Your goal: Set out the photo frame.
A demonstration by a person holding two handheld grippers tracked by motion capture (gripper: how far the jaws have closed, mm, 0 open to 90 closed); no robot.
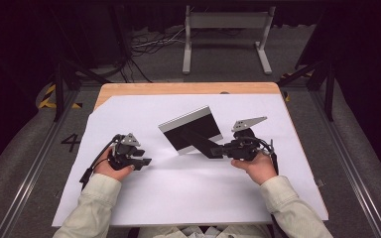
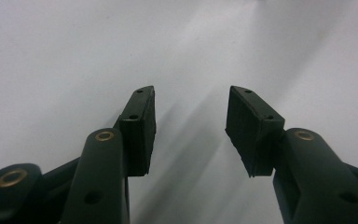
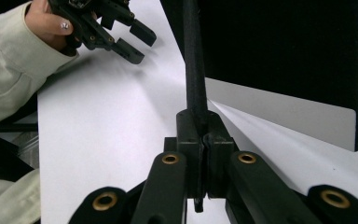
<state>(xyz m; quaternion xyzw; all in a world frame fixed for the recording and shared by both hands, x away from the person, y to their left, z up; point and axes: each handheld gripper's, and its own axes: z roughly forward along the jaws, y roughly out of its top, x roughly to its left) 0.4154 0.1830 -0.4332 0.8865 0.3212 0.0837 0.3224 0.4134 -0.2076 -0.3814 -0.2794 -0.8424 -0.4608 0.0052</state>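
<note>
High view: wooden worktop [image 1: 129, 89] covered almost wholly by a white sheet [image 1: 188, 193]. Near the sheet's middle, a flat black panel [image 1: 191, 130] with a silver band along its upper-left edge, tilted up off the sheet. A black flap or strip [image 1: 206, 144] running from the panel's lower right corner into the right tongs [image 1: 217, 151], gripped there. Right hand [image 1: 255, 166] behind those tongs, pale sleeve [image 1: 292, 208] trailing to the bottom edge. Left tongs [image 1: 141, 159] resting low on the sheet, well apart from the panel, held by the left hand [image 1: 110, 166]. Beyond the worktop, a grey metal stand [image 1: 225, 37] and loose cables [image 1: 149, 44] on the floor.

Left gripper view: left tongs [image 2: 191, 126] released, a clear gap between the two ribbed black pads [image 2: 142, 126], nothing between them. Plain white sheet [image 2: 74, 56] below and ahead, with soft shadows.

Right gripper view: right tongs [image 3: 204, 140] clenched on the thin black strip [image 3: 195, 70], which rises edge-on straight up from between the jaws. Black panel [image 3: 284, 46] to the right, its silver band [image 3: 284, 119] along the lower edge, raised above the white sheet [image 3: 112, 130]. Upper left, the left hand [image 3: 46, 25] with the left tongs [image 3: 137, 42], jaws parted, just above the sheet.
</note>
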